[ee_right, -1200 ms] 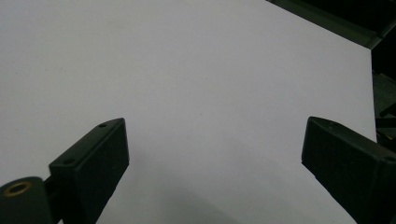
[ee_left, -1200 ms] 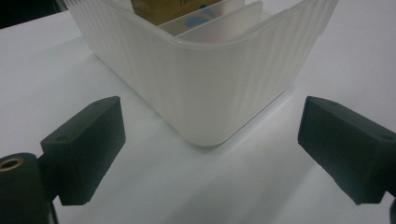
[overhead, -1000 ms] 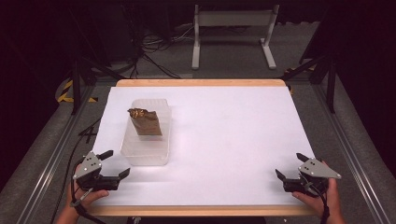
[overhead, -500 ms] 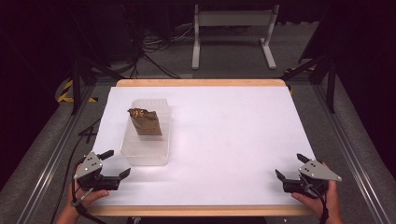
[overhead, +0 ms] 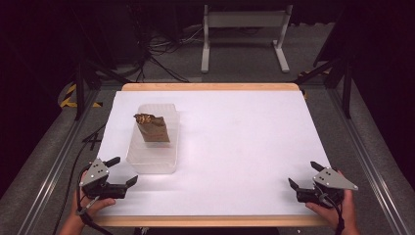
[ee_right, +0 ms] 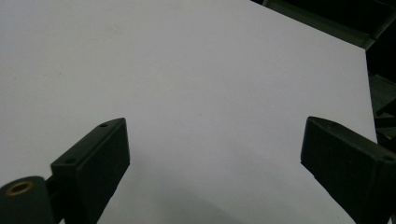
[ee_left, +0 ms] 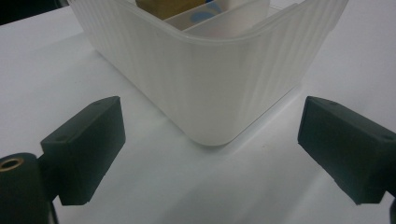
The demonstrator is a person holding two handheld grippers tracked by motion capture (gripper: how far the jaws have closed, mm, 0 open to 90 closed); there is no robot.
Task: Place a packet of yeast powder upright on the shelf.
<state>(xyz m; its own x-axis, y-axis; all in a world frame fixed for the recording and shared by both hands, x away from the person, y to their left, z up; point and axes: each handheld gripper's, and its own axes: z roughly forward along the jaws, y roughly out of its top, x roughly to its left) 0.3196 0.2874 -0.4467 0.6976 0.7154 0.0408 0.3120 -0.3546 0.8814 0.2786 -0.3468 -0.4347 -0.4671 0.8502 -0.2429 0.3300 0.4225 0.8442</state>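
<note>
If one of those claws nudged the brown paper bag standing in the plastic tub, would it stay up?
Probably not: the brown paper bag stands tall and narrow with a crumpled top, so it looks apt to tip. It seems thin and likely crushable. The translucent tub has ribbed, thin-looking walls, so it may slide on the smooth white table.

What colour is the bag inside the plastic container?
Brown bag, clearest in the high view.

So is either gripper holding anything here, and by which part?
Nothing is held. The left gripper sits open just short of the plastic container, and the right gripper is open over bare table.
</note>
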